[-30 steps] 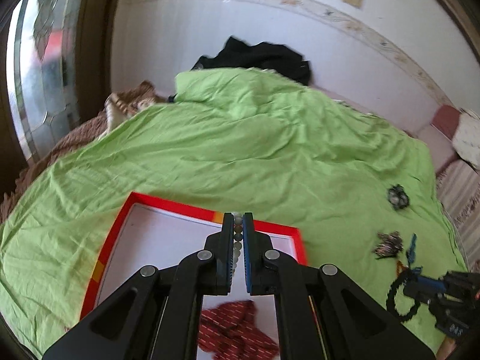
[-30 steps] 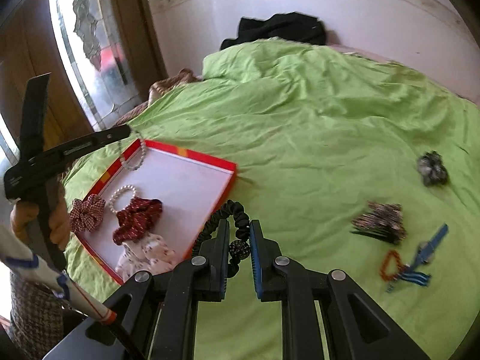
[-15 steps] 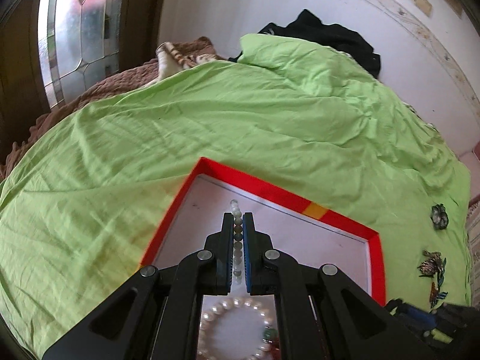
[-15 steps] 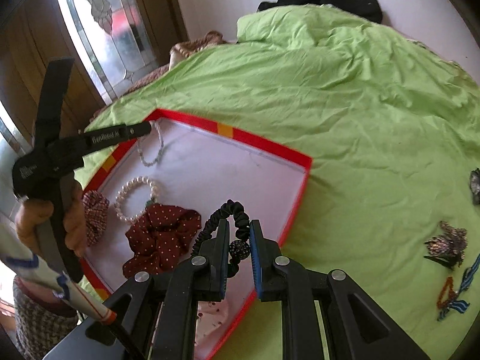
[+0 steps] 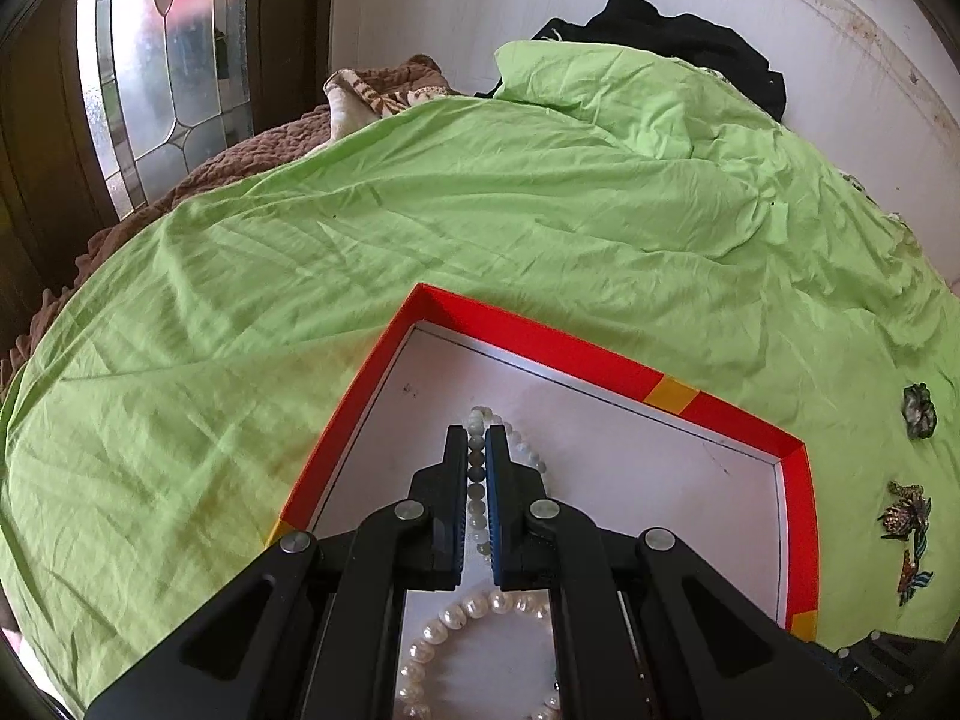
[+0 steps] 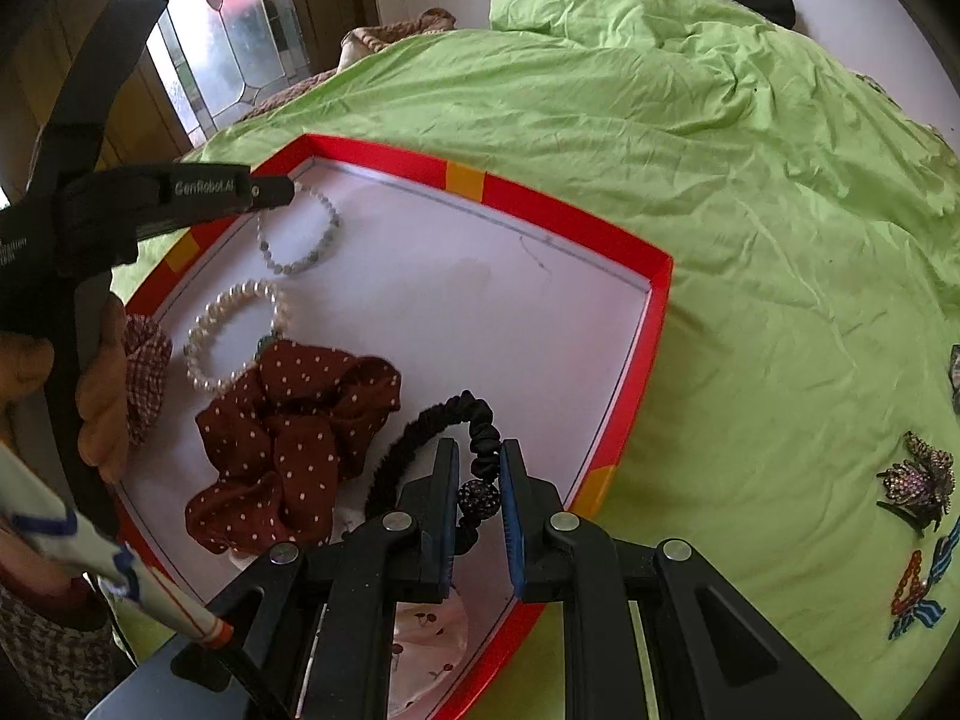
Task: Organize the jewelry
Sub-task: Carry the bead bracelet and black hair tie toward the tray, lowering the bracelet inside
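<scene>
Both grippers hang over the tray (image 6: pixel 651 324), presumably to drop their loads inside. Left gripper (image 5: pixel 477 450) is clenched on a grey bead bracelet (image 6: pixel 300 228) in the tray's far corner; right gripper (image 6: pixel 480 468) pinches a black hair tie (image 6: pixel 456 426) near its front edge, beside the scrunchie (image 6: pixel 288 438).

Black angular claw (image 5: pixel 476 438) arms, silver screws, blue-edged pads, white "GenRobot.AI" lettering.

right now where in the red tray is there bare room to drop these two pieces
Bare white floor lies along the red tray's far and right walls, beyond the dotted scrunchie. The left side is crowded: pearl bracelet, checked scrunchie, and the grey bead bracelet the left gripper holds there.
</scene>
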Available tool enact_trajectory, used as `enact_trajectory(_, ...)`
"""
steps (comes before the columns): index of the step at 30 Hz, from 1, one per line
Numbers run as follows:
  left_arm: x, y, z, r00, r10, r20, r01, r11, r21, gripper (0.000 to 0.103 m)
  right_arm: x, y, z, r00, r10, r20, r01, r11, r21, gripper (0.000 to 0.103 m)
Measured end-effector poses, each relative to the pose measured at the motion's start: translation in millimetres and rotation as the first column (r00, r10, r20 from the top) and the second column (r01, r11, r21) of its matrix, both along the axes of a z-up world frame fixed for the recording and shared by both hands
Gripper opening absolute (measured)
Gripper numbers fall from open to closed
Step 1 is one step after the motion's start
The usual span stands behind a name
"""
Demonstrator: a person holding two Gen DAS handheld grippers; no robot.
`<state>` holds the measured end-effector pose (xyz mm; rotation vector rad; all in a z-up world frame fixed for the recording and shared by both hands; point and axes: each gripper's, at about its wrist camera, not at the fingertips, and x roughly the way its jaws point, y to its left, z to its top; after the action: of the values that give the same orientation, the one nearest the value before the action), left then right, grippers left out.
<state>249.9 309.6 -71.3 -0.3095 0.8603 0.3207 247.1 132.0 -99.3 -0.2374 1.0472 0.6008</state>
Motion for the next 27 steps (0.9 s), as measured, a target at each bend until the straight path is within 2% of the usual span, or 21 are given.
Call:
enact_trajectory(7,-2.0,-8.0,5.3,1.0,-0.013,0.013,0.013,1.0,0.012,0.008,-6.6,3.4,-2.4,1.0,0.008,0.0,-0.008,1.0,-0.016,0.015)
enact_trajectory(8,-2.5,-8.9,6.3,1.0,-0.015,0.016,0.015,1.0,0.008,0.017,-6.8,3.1,-2.0,1.0,0.008,0.001,-0.008,1.0,-0.015,0.015)
enact_trajectory(9,-3.5,-10.0,7.8,1.0,-0.016,0.023,0.016,1.0,0.0,0.032,-7.2,2.4,-1.1,1.0,0.006,0.002,-0.006,1.0,-0.011,0.015)
enact_trajectory(11,-7.0,-12.7,12.7,0.999,-0.017,0.051,0.018,1.0,-0.005,0.045,-6.5,2.3,-0.1,1.0,0.007,0.001,-0.007,1.0,-0.006,0.017)
enact_trajectory(13,-10.9,-17.8,19.7,0.996,-0.027,0.08,0.027,1.0,0.002,0.045,-8.5,1.3,3.7,1.0,0.005,0.018,-0.005,1.0,-0.003,0.024)
enact_trajectory(15,-15.7,-23.6,26.7,0.994,-0.031,0.105,0.029,0.999,0.016,0.048,-11.2,0.1,9.0,0.999,0.002,0.051,-0.001,1.0,-0.001,0.044)
enact_trajectory(16,-17.2,-25.8,29.0,0.993,-0.027,0.113,0.024,0.999,0.028,0.05,-13.2,-1.5,12.7,0.997,-0.003,0.074,0.003,1.0,0.0,0.048)
enact_trajectory(18,-21.7,-32.9,34.3,0.991,-0.019,0.129,0.01,0.998,0.069,0.053,-17.2,-4.4,19.4,0.995,-0.004,0.103,0.003,1.0,0.006,0.049)
enact_trajectory(23,-31.6,-55.2,42.0,0.989,-0.03,0.148,0.004,0.985,0.174,0.054,-27.9,-18.8,33.7,0.987,-0.014,0.158,0.011,1.0,0.015,0.049)
enact_trajectory(27,-37.2,-77.4,46.3,0.987,-0.059,0.151,0.02,0.969,0.247,0.055,-32.1,-40.6,37.4,0.986,-0.049,0.161,0.045,0.999,0.031,0.049)
